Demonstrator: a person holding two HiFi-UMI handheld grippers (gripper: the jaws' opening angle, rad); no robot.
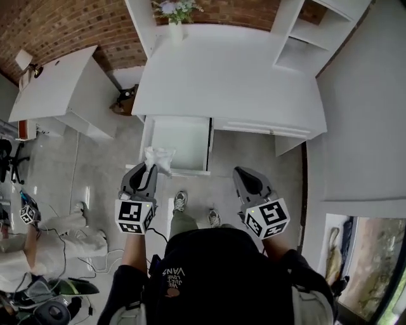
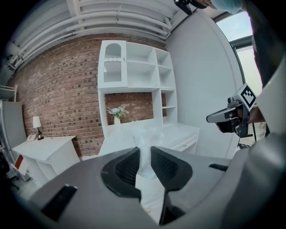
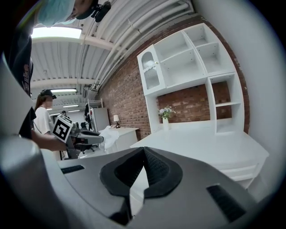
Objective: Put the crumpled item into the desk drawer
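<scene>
L tool [image 1: 146,174]: jaws part-closed, pinching the crumpled item [image 1: 158,159] by its near end. The bulk sticks out past the tips.
R tool [image 1: 243,174]: jaws together, nothing in them. Held abt level w/ L tool, well apart from it, off to the right of the drawer.
Item: thin, whitish, semi-clear. Plastic or tissue, can't tell which. From head view it hangs over the front-left corner of the drawer [image 1: 181,136], at the front edge, not mid-tray.
Drawer: pulled out under left part of bench [image 1: 235,82]. Inside looks bare.
Step (my read): carry nearly done, release not yet made. Needs a bit more fwd reach first.
Risk 1: letting go here could drop the item on the front lip or the floor [image 1: 254,152], as it sits at the edge.
Risk 2: light, springy stuff may cling to a pad or drift on release. Better to open low inside the tray.
Risk 3: tool nose knocking the drawer front on the way down could push the drawer partly shut.
Bench: white, smooth. Top bare but for vase w/ flowers [image 1: 172,19] at the back.
Room: white shelf unit [image 1: 304,38] at bench's back right, brick wall [image 1: 63,25] behind, side bench [image 1: 60,86] off left, another person [image 3: 42,120] beyond.
</scene>
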